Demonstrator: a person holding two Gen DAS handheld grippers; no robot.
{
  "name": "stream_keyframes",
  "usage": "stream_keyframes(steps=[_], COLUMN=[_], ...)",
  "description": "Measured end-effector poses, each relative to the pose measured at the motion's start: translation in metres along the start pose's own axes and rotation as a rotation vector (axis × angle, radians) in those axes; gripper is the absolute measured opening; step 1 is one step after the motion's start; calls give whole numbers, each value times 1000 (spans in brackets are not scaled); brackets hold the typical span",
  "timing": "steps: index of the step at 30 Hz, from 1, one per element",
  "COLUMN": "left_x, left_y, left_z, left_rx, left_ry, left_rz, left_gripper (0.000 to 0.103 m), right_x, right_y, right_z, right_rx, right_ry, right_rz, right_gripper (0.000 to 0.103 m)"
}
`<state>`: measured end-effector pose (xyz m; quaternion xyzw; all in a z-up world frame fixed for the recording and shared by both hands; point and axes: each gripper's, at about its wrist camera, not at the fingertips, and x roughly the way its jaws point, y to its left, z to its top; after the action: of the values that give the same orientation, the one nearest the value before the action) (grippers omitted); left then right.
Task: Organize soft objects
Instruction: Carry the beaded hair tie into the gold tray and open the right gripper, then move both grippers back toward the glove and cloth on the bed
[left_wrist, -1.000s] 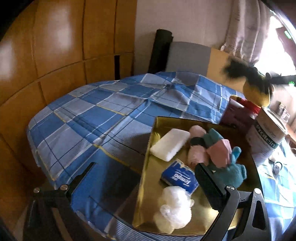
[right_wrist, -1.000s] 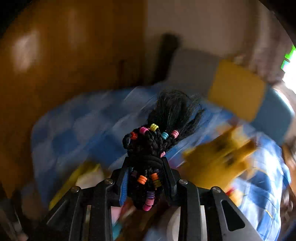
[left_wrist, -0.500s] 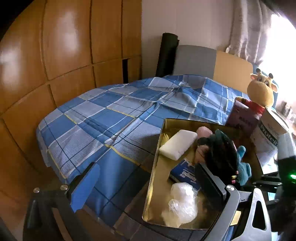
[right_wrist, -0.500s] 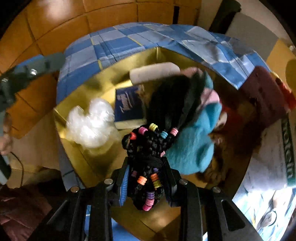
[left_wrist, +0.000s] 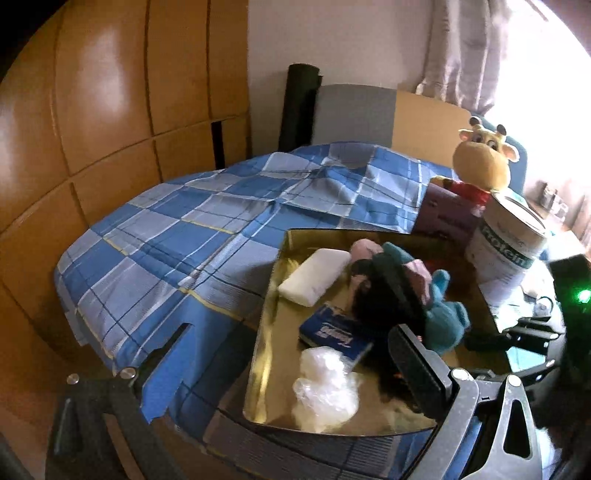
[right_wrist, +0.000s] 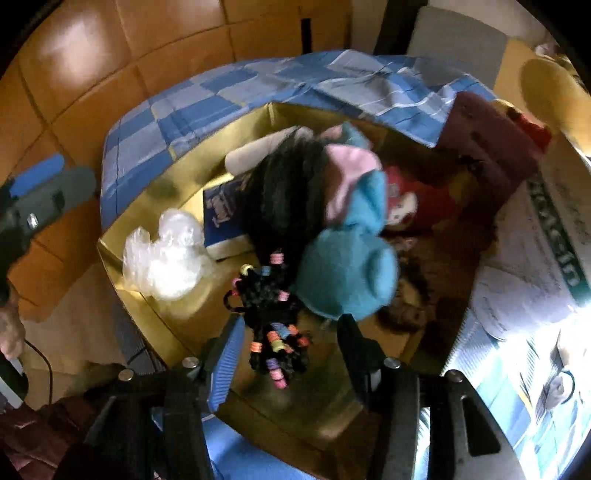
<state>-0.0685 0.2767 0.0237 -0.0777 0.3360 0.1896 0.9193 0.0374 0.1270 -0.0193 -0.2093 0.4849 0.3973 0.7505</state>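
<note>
the right gripper (right_wrist: 291, 354) jaws are opening to drop the beaded wig (right_wrist: 273, 314) into the gold tray (right_wrist: 155, 306), while the left gripper (left_wrist: 288, 373) waits wide, empty.

Protein tin (left_wrist: 506, 243), checked cloth (left_wrist: 207, 236)
</note>
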Motion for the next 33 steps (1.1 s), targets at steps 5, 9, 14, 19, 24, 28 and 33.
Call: stream_keyframes(steps=[5, 9, 14, 19, 24, 28, 33], left_x=[-5, -12, -16, -20, -23, -21, -18], left_y=[-12, -25, -54, -89, -129, -158, -191], left_z=[3, 5, 11, 15, 15, 10, -1], left_rx=[5, 14, 67, 141, 216, 268, 352], left_ry=[0, -23, -30, -24, -7, 32, 60], left_rz=[-82, -128, -191, -286, -358, -409, -450], left_gripper=[103, 103, 103, 103, 103, 103, 103], right_x=[-37, -61, -85, -105, -121, -130, -127], right_y=[-21, -48, -100, -173, -250, -304, -335], right_z=[-12, -28, -56, -101, -155, -200, -219], right_rx=[63, 135, 258, 470, 772, 1036, 1165], right_ry=[-86, -142, -163, -173, -190, -230, -275], right_rz=[-6, -45, -122, -251, -367, -377, -299], right_gripper=[53, 53, 53, 53, 53, 53, 53])
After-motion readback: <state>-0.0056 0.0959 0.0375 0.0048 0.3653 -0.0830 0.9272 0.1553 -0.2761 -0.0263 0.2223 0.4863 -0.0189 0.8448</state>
